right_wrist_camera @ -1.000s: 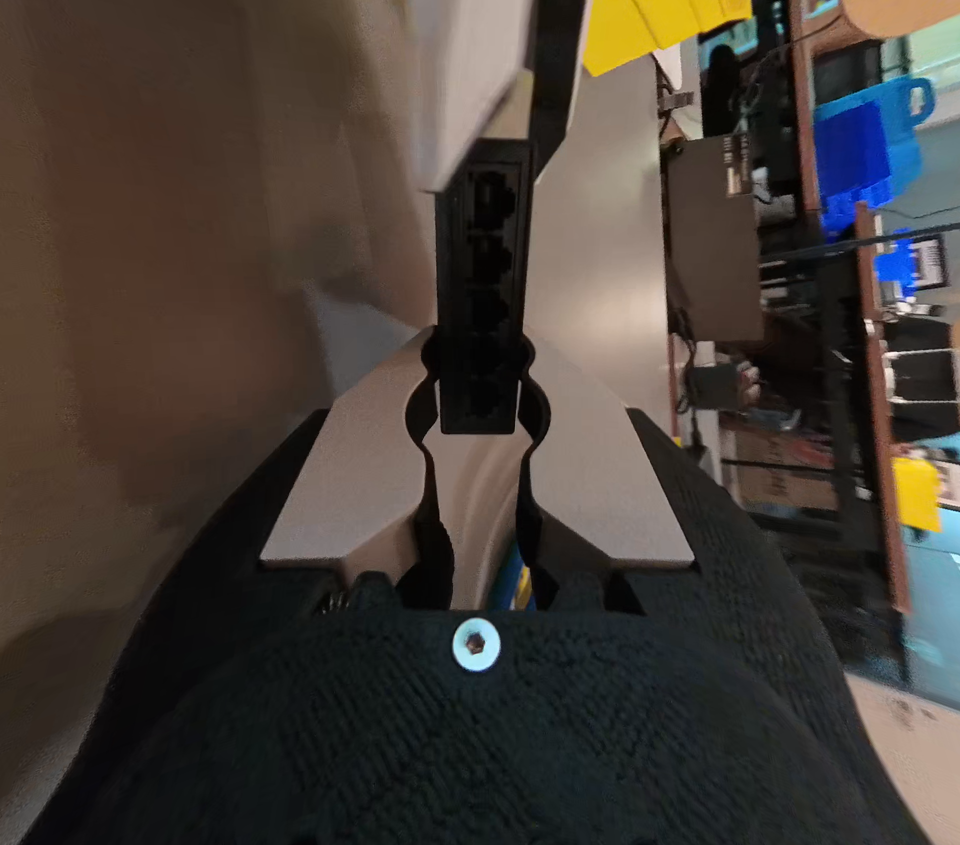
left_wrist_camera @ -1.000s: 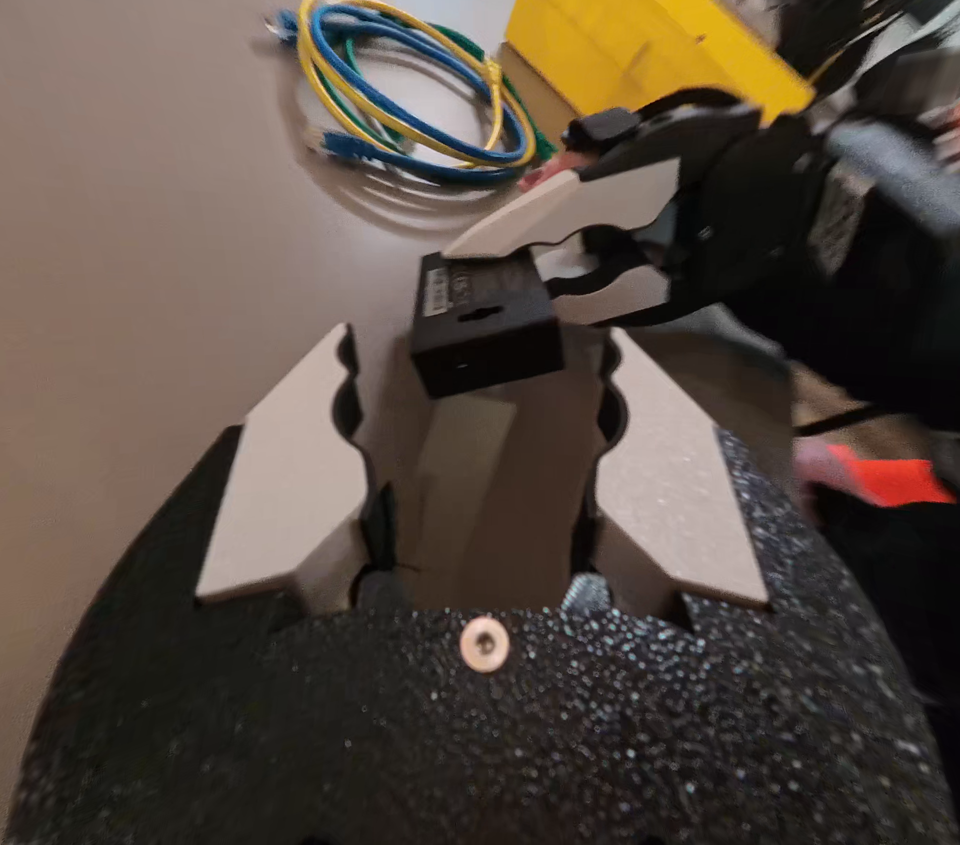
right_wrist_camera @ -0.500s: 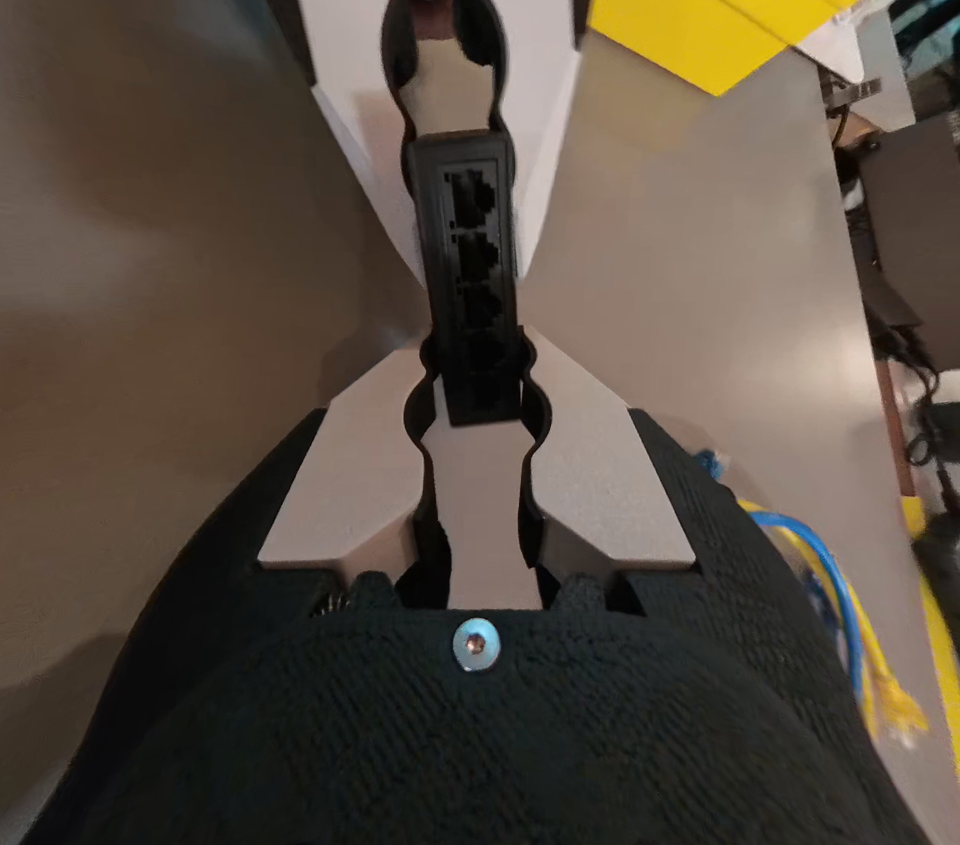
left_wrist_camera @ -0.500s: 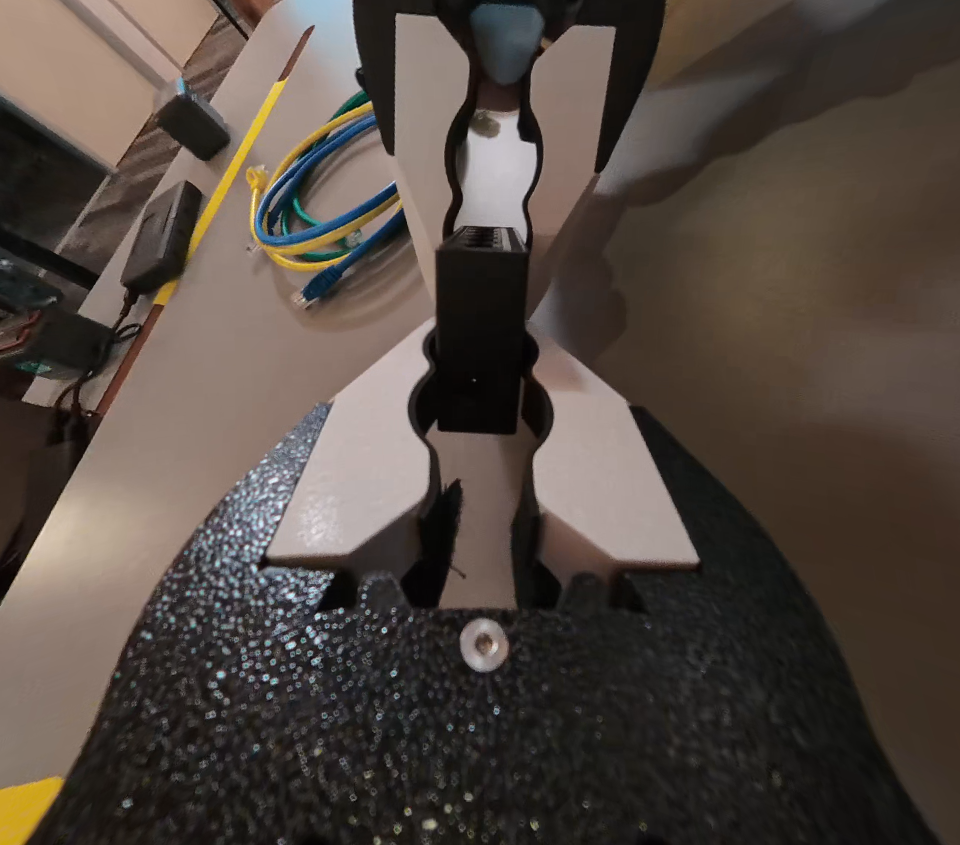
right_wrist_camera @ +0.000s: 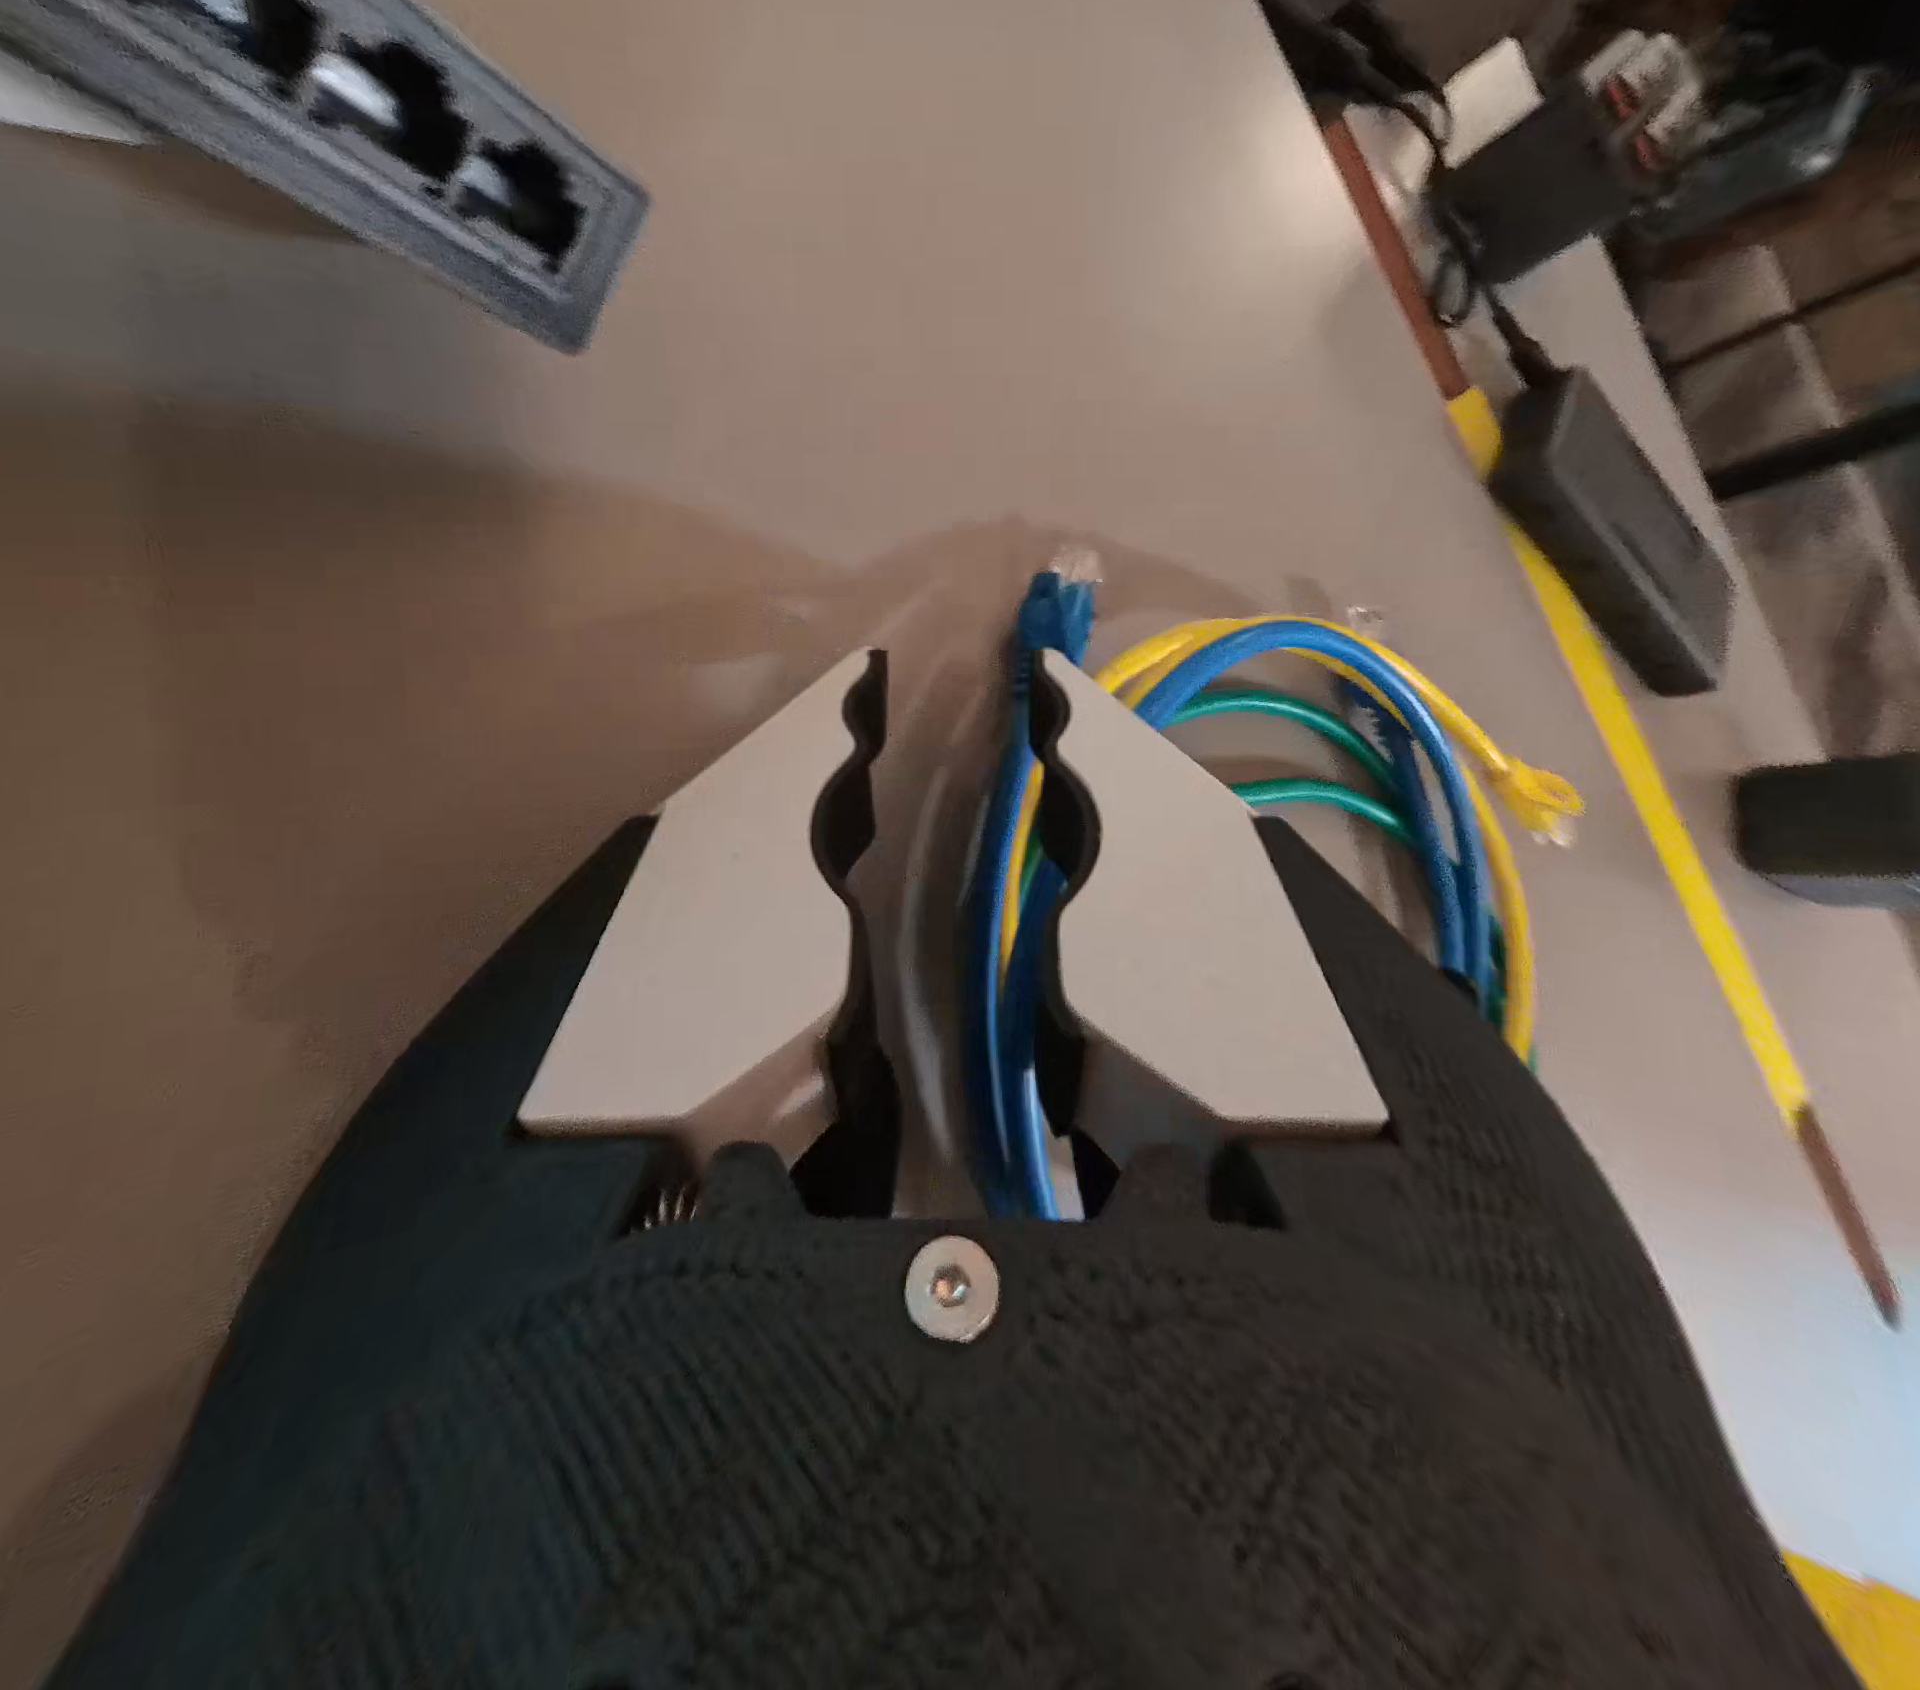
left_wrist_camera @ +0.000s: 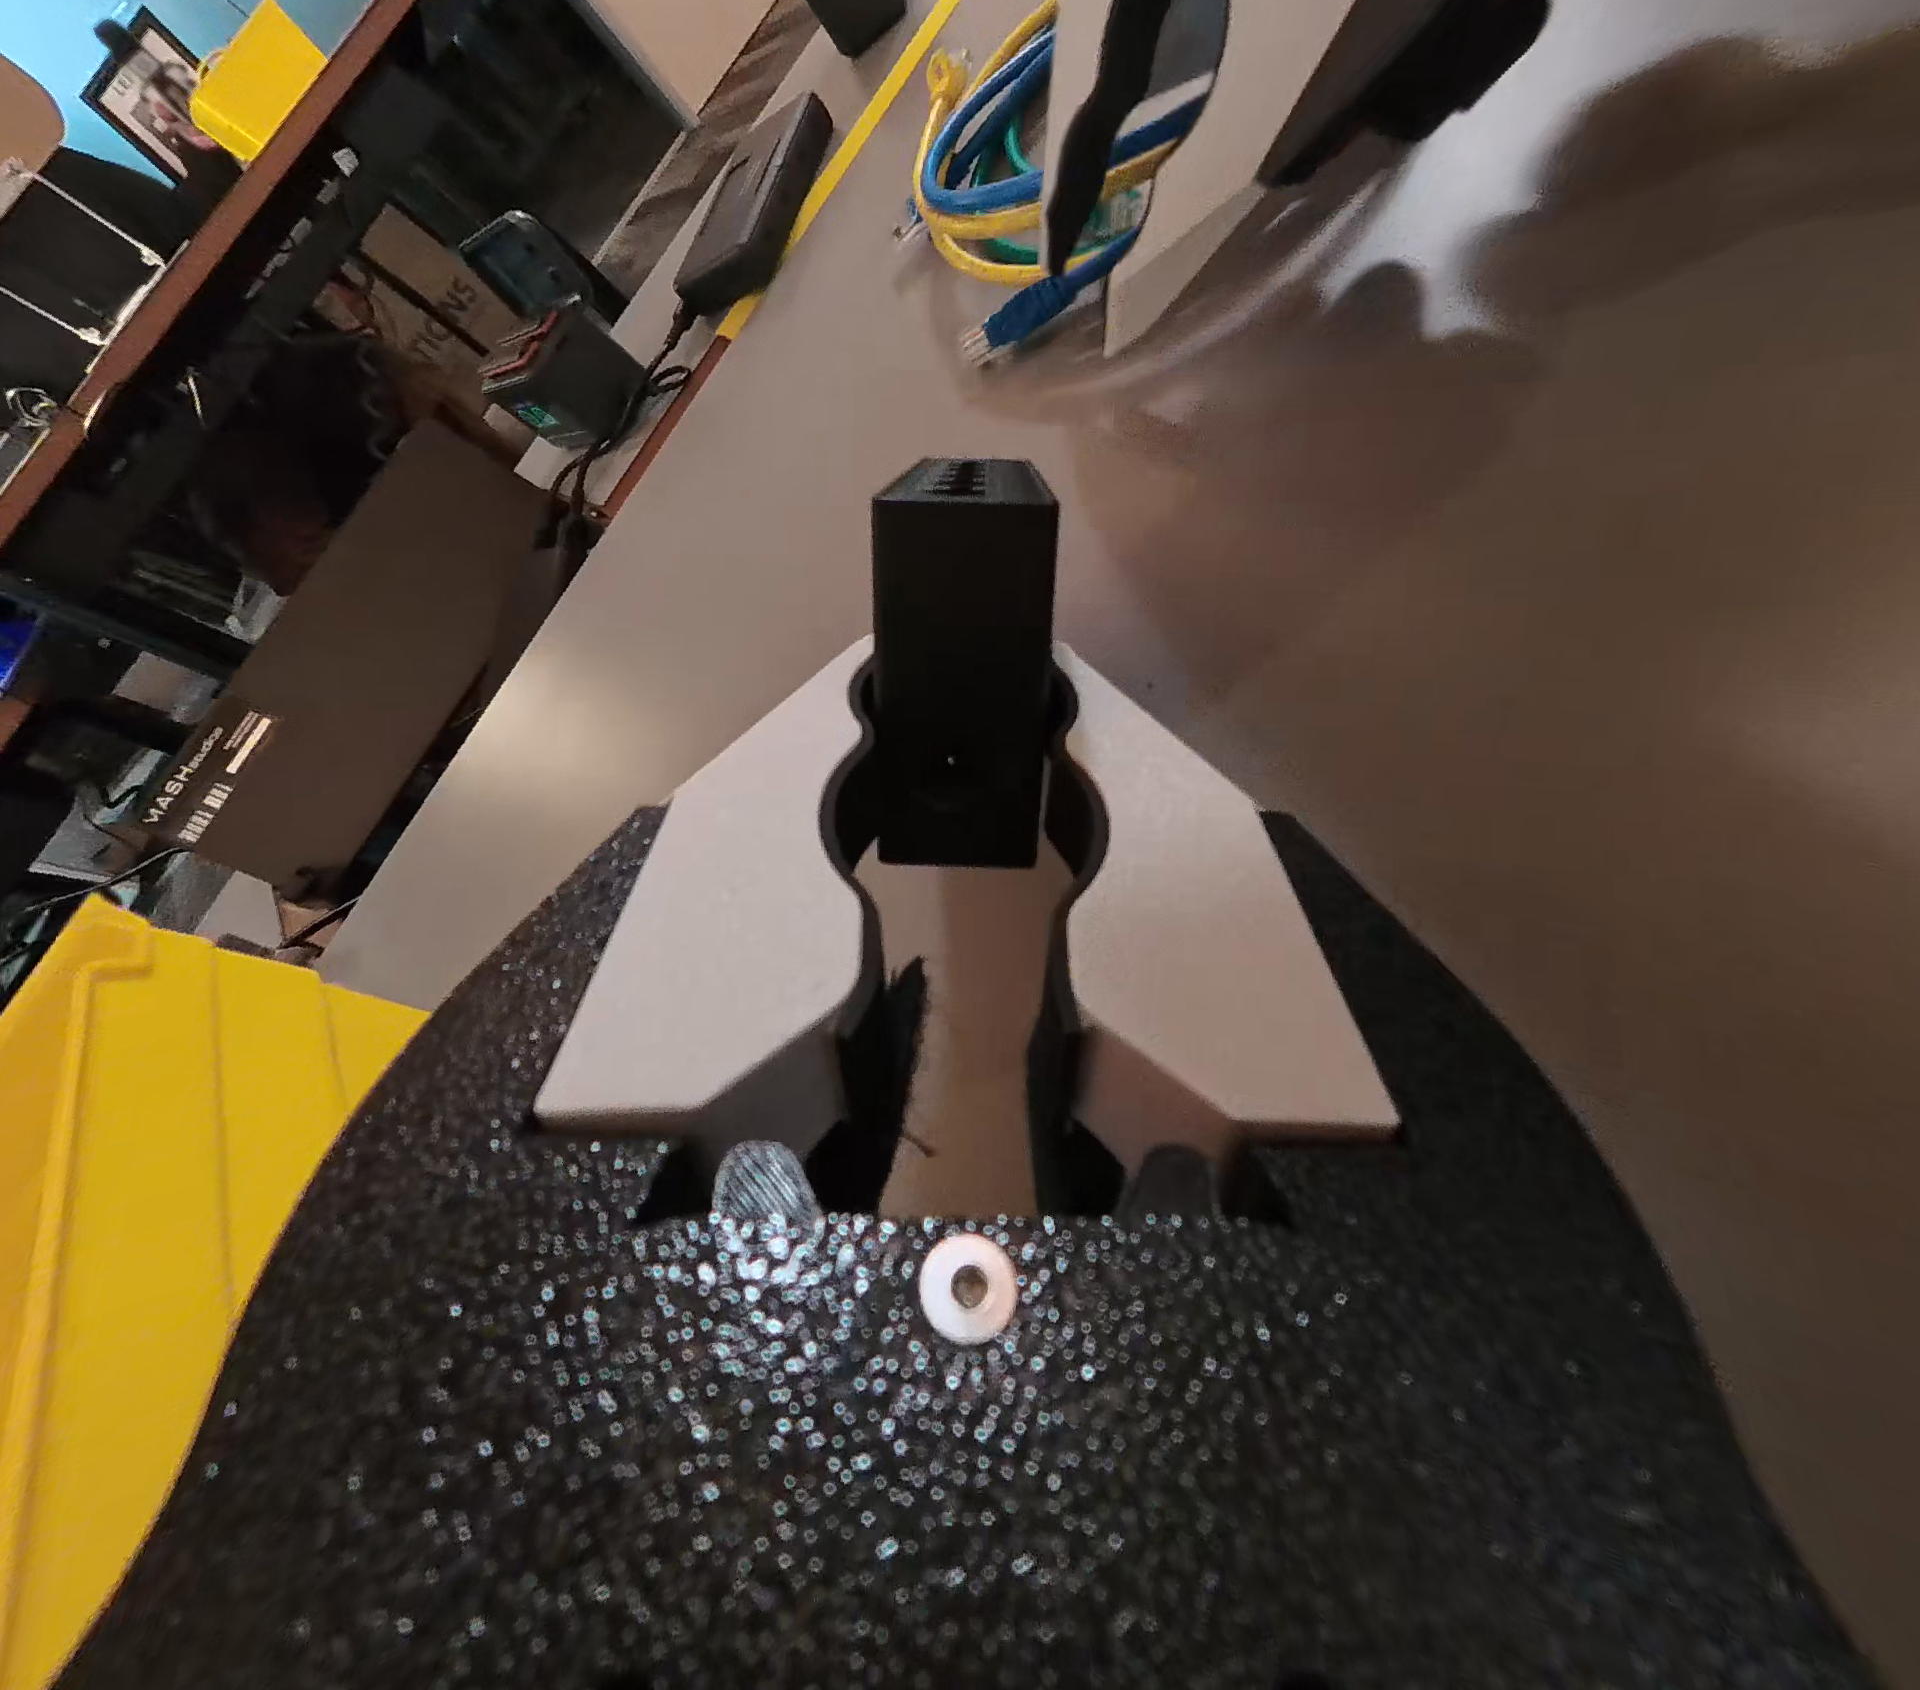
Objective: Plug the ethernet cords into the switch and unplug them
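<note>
My left gripper is shut on the black ethernet switch and holds it upright above the tan table, port side facing away. The switch also shows blurred at the upper left of the right wrist view, its ports facing the camera. My right gripper is open just over a coil of blue, yellow and green ethernet cords. A blue plug lies just past the right finger, and blue and yellow strands run through the gap. In the left wrist view the right gripper hangs over the coil.
A yellow tape strip runs along the table's far edge with black power bricks beside it; one brick also shows in the right wrist view. A yellow bin sits at the lower left. Shelves with clutter stand beyond the table. The tips of one gripper are about 12 cm away from the tips of the other.
My right gripper let go of the switch, opened and swung over to the cord coil. My left gripper kept hold of the switch and drew it away.
</note>
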`<move>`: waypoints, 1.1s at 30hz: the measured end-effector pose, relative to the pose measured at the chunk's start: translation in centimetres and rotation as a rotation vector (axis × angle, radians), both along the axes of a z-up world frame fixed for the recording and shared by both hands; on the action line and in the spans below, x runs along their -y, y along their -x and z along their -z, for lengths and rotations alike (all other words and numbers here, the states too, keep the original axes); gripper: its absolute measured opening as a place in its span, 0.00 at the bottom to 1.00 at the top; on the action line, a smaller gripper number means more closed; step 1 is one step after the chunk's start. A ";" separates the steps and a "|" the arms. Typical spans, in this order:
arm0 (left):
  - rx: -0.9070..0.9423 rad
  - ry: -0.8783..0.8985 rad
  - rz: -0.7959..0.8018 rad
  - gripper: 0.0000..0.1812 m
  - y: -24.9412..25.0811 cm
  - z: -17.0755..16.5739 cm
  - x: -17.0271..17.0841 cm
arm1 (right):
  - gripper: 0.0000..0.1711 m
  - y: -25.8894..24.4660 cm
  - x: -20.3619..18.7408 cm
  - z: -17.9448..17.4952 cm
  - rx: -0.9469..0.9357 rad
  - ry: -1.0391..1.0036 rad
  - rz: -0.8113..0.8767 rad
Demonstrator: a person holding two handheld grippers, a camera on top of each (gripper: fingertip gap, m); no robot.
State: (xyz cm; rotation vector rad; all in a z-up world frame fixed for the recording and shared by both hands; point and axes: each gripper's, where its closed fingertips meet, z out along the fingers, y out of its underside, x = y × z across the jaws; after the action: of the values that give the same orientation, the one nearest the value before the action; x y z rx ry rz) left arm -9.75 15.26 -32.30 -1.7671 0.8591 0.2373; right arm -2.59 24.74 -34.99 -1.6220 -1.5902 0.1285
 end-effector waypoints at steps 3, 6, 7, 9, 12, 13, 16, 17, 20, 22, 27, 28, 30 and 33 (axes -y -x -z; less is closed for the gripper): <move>0.002 0.009 0.003 0.13 0.0 0.2 0.0 | 0.15 -0.2 -1.3 0.6 0.052 -0.036 0.072; 0.003 0.013 0.003 0.13 0.1 0.2 0.0 | 0.10 -0.3 -2.1 0.8 0.117 -0.089 0.090; 0.007 0.015 0.003 0.13 0.2 0.2 0.0 | 0.10 -0.3 -2.3 0.8 0.142 -0.114 0.093; 0.014 0.018 -0.002 0.13 0.4 0.2 -0.1 | 0.10 -0.4 -2.7 0.8 0.175 -0.157 0.101; 0.020 0.022 -0.006 0.13 0.6 0.2 -0.1 | 0.08 -0.5 -2.9 0.9 0.163 -0.131 0.133; 0.018 0.022 -0.007 0.13 0.6 0.2 -0.1 | 0.08 -0.5 -3.0 1.0 0.150 -0.101 0.153; 0.009 0.021 -0.006 0.13 0.7 0.2 -0.1 | 0.07 -0.5 -3.3 1.1 0.107 0.008 0.201; 0.004 0.020 -0.006 0.13 0.6 0.2 -0.1 | 0.08 -0.6 -3.4 1.1 0.090 0.049 0.214; -0.011 0.018 -0.005 0.13 0.7 0.3 -0.1 | 0.07 -0.6 -3.4 1.3 0.036 0.181 0.244; -0.020 0.016 -0.005 0.13 0.7 0.3 -0.1 | 0.07 -0.6 -3.4 1.4 0.000 0.267 0.260; -0.044 0.011 -0.001 0.13 0.6 0.3 -0.1 | 0.22 0.5 -1.3 1.3 -0.115 0.567 0.184; -0.050 0.009 0.001 0.13 0.6 0.3 -0.1 | 0.19 0.4 -1.4 1.3 -0.120 0.573 0.181; -0.069 0.003 0.004 0.13 0.6 0.3 -0.1 | 0.13 0.2 -1.4 1.4 -0.121 0.561 0.173; -0.098 -0.009 0.009 0.13 0.6 0.4 -0.1 | 0.05 0.2 -0.6 1.4 -0.137 0.595 0.148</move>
State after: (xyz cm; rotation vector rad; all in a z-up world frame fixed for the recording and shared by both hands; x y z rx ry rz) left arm -10.35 15.32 -32.70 -1.7544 0.9345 0.3235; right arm -2.75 25.34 -36.40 -2.1199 -1.3916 0.6713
